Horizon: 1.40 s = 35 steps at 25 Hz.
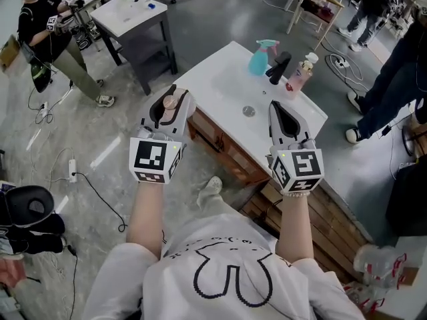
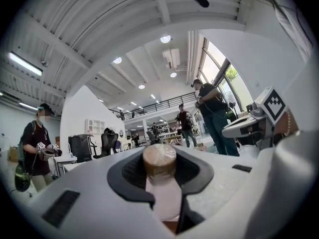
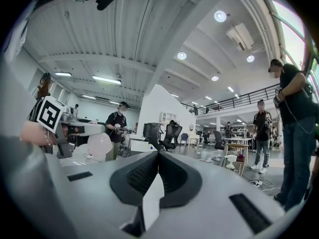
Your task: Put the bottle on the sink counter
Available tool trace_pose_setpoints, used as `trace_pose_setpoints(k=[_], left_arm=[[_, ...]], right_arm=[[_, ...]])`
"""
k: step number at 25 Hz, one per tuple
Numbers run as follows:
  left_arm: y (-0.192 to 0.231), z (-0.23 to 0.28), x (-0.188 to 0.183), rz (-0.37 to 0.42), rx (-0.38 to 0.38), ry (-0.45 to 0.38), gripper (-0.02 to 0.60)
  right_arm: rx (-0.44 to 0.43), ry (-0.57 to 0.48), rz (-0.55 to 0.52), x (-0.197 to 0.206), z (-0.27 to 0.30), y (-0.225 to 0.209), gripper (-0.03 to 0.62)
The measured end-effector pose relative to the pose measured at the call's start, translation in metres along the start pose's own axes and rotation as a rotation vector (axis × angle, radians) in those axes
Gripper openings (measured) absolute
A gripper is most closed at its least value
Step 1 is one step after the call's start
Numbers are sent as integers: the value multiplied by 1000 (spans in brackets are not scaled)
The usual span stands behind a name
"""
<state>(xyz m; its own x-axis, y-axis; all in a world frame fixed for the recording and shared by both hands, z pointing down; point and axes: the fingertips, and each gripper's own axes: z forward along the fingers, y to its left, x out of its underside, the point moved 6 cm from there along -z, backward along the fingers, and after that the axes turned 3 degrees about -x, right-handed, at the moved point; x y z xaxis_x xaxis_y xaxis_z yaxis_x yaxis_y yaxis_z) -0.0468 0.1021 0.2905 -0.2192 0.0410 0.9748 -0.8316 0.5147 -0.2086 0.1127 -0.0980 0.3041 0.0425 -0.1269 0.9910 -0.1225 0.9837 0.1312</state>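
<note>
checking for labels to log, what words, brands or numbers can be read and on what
Nothing can be read.
Square patterns, no letters: marker cube on the left gripper, marker cube on the right gripper.
No print shows: bottle in the left gripper.
Any print too small: spray bottle, pink bottle on the sink counter.

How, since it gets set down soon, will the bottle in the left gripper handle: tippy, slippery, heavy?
Probably tippy: the bottle looks slim under its round brown cap, so it should land flat on the sink counter. Its smooth pale body may be slippery, though the left gripper is closed on it. Its weight cannot be judged.
</note>
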Motion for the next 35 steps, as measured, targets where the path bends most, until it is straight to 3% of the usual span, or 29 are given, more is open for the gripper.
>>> trace_pose_setpoints(k=[12, 19, 28, 35], left_arm=[[42, 149, 21, 6, 88, 29, 114], [57, 212, 39, 4, 135, 45, 114], [58, 260, 54, 17, 188, 52, 114], [55, 283, 67, -1, 256, 58, 114]], right_arm=[[63, 35, 47, 13, 114, -73, 28], [81, 64, 61, 25, 162, -94, 28], [75, 97, 48, 40, 188, -99, 28], [158, 120, 59, 50, 182, -108, 28]])
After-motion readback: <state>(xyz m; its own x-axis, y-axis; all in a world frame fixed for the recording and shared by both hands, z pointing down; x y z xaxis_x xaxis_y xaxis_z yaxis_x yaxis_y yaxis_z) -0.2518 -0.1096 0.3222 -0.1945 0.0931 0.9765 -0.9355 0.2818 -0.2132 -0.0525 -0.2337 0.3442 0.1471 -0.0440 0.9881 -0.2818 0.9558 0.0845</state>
